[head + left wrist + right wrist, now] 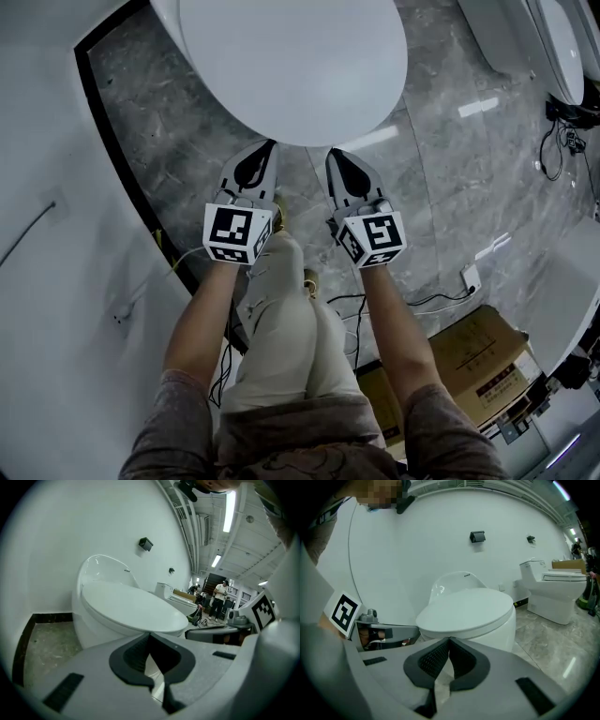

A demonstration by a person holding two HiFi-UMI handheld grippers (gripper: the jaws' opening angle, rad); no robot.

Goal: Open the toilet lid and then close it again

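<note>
Toilet (98,630) stands on the floor (450,187), its back against the wall (417,541); the lid (291,66) lies flat on top of it. A small wall fitting (477,536) sits above the toilet. Left gripper (273,143) and right gripper (331,153) are side by side just before the lid's front edge, left one to the left. A second toilet (555,599) stands to the right, well apart. A cardboard box (480,361) lies on the floor behind the right gripper.

The grey marbled floor (450,159) bears a toilet (291,56) and cardboard box (478,361).
</note>
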